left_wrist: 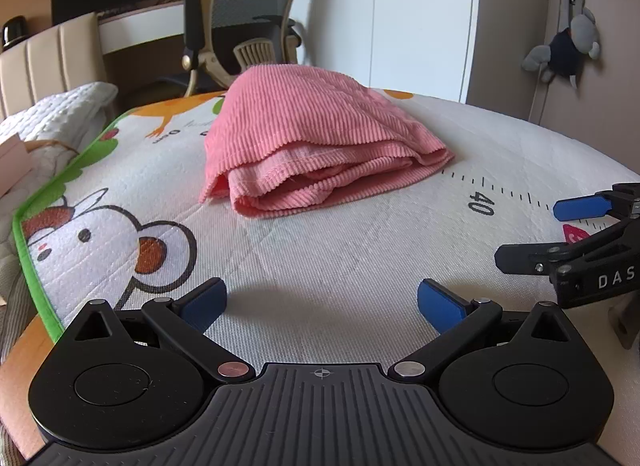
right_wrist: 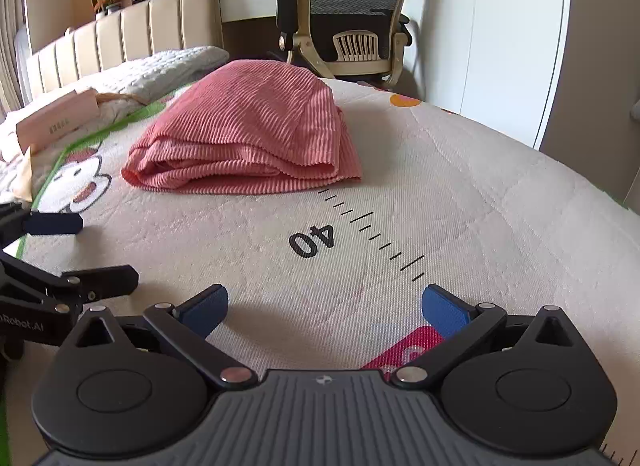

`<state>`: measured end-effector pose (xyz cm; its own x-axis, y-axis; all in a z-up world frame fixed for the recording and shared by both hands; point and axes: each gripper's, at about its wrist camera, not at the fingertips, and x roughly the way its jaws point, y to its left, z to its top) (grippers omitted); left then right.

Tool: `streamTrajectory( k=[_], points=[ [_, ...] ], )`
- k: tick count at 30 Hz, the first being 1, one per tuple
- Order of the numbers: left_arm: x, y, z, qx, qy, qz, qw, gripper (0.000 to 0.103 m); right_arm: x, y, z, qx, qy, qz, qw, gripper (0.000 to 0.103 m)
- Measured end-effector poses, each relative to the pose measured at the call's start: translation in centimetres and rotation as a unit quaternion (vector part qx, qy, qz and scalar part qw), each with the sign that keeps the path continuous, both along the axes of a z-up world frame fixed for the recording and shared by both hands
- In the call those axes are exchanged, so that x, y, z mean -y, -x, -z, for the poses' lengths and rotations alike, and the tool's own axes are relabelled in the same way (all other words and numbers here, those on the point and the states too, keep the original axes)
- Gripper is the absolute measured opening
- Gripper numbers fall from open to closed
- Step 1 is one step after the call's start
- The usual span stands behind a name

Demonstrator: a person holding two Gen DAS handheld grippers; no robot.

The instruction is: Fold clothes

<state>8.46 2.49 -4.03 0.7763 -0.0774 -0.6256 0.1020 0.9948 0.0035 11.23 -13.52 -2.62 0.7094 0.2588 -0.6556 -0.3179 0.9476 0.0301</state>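
A pink ribbed garment (left_wrist: pixel 308 145) lies folded in a thick bundle on the printed mat (left_wrist: pixel 320 258), its layered edges facing me. My left gripper (left_wrist: pixel 322 302) stands open a short way in front of it, with nothing between its blue pads. In the right wrist view the same pink garment (right_wrist: pixel 248 141) sits ahead and to the left. My right gripper (right_wrist: pixel 324 306) is open too, low over the mat (right_wrist: pixel 440 193) near the printed "40". Each gripper shows in the other's view: the right gripper (left_wrist: pixel 536 234) at the right edge, the left gripper (right_wrist: pixel 104 250) at the left edge.
An office chair (left_wrist: pixel 244 17) stands beyond the far edge of the bed. A white quilted pillow (left_wrist: pixel 60 109) and a padded headboard (right_wrist: pixel 120 37) lie to the left, with a pale pink box (right_wrist: pixel 56 117) beside them. A grey plush toy (left_wrist: pixel 568 45) hangs on the wall at right.
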Motion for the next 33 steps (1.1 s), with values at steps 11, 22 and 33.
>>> streamTrajectory(
  k=[11, 22, 33],
  points=[
    [-0.01, -0.12, 0.03, 0.0, 0.004, 0.0, 1.0, 0.103, -0.19, 0.01, 0.12, 0.001, 0.0, 0.001, 1.0, 0.103],
    [-0.02, -0.1, 0.01, -0.001, 0.006, -0.001, 1.0, 0.103, -0.09, -0.04, 0.15, 0.0, -0.005, 0.001, 1.0, 0.103],
    [-0.04, -0.1, -0.01, -0.001, 0.006, -0.001, 1.0, 0.103, -0.05, -0.07, 0.15, 0.0, -0.009, 0.002, 1.0, 0.103]
  ],
)
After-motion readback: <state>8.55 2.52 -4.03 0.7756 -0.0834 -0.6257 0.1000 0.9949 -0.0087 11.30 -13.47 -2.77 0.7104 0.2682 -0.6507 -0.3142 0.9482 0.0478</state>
